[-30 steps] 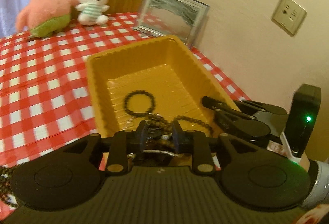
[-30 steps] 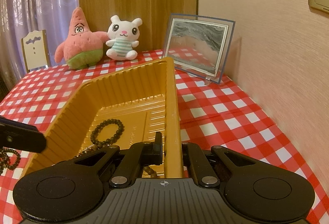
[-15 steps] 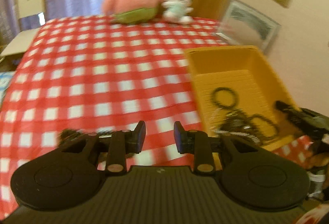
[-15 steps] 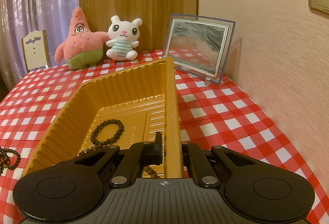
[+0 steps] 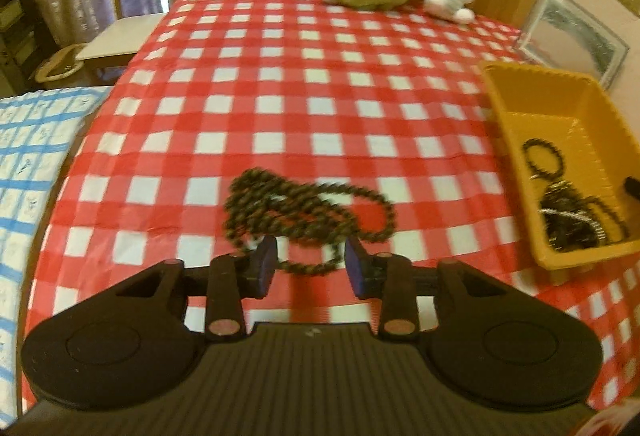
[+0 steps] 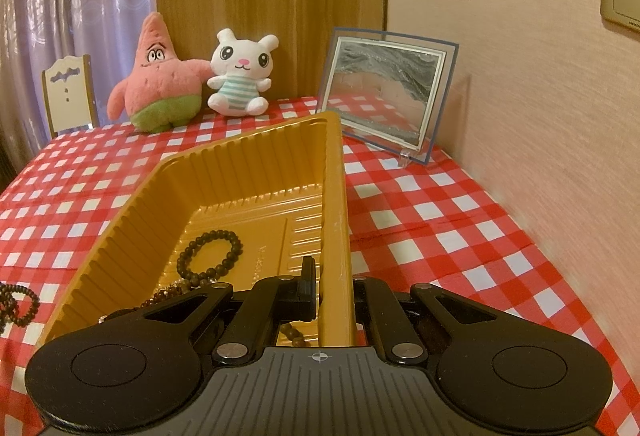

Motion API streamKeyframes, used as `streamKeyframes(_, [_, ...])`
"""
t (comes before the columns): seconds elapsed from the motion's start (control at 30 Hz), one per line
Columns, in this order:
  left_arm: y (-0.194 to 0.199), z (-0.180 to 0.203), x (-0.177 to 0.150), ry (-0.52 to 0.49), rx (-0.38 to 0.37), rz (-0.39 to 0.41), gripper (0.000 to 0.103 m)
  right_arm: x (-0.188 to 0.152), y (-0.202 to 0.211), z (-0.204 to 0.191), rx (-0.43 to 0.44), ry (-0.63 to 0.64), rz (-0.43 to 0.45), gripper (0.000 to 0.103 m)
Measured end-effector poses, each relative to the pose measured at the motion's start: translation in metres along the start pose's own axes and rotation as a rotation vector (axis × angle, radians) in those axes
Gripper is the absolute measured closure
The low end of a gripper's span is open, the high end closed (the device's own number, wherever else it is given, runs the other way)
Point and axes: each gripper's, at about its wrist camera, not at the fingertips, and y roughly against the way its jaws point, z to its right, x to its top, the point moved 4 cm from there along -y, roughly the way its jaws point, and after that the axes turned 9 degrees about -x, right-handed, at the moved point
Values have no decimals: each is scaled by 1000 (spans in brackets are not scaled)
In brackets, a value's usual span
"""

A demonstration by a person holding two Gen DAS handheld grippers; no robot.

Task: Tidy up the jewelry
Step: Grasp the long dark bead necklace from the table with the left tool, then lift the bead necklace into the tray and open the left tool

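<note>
Now left tongs (image 5: 310, 263) hang just over the bead necklace (image 5: 304, 209) on the desk (image 5: 280, 95), jaws opening, nothing gripped; necklace lies ahead, long axis crosswise. Right tongs (image 6: 331, 292) are clamped on tray (image 6: 335, 195) rim, w/ other beads inside.

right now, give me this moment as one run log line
left hand-held gripper: opening over dark beaded necklace on checked cloth, not gripped | right hand-held gripper: shut on yellow plastic tray wall

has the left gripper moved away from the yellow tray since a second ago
Yes. The left gripper swung left off the yellow tray, which now sits at the view's right edge, and hovers over the bead necklace.
</note>
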Motion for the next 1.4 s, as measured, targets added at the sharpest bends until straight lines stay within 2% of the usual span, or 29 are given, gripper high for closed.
streamKeyframes(0.07, [-4,-7,-2,18,11,-3,68,0,0,-1,-1,6,1,98])
streamKeyframes(0.33, [-21,-39,19,142,55,72,45,-3,1,-1,-3,20,-4,98])
streamKeyframes(0.43, [-38,-45,27,145,83,63,45,-3,1,0,-4,19,-5,98])
streamKeyframes(0.5, [-48,-45,27,135,97,41,51,-3,1,-1,-3,19,-4,98])
streamKeyframes(0.53, [-52,-44,25,136,96,34,50,-3,1,0,-3,19,-3,98])
streamKeyframes(0.6, [-54,-41,23,150,76,49,55,-3,1,-1,-4,19,-3,98])
streamKeyframes(0.63, [-54,-36,22,131,74,54,68,-3,1,-1,-3,18,-4,98])
streamKeyframes(0.67, [-55,-33,21,125,45,60,75,-3,1,-1,-4,18,-4,98])
streamKeyframes(0.7, [-55,-31,21,132,15,60,90,-3,0,-1,-5,16,-5,98])
streamKeyframes(0.73, [-57,-27,21,131,-18,36,91,-3,1,-1,-5,16,-5,98])
streamKeyframes(0.8, [-60,-18,20,84,-20,28,92,-3,0,0,-6,13,-8,98])
streamKeyframes(0.83, [-59,-14,20,61,-25,32,97,-3,0,0,-6,14,-8,98])
streamKeyframes(0.97, [-49,-3,31,39,-88,40,97,-4,0,0,-5,14,-7,98])
streamKeyframes(1.2, [3,27,69,-73,-184,116,97,-5,-2,0,0,11,-5,98])
streamKeyframes(1.4, [60,66,106,-169,-269,217,97,-4,-4,1,7,2,-2,98])
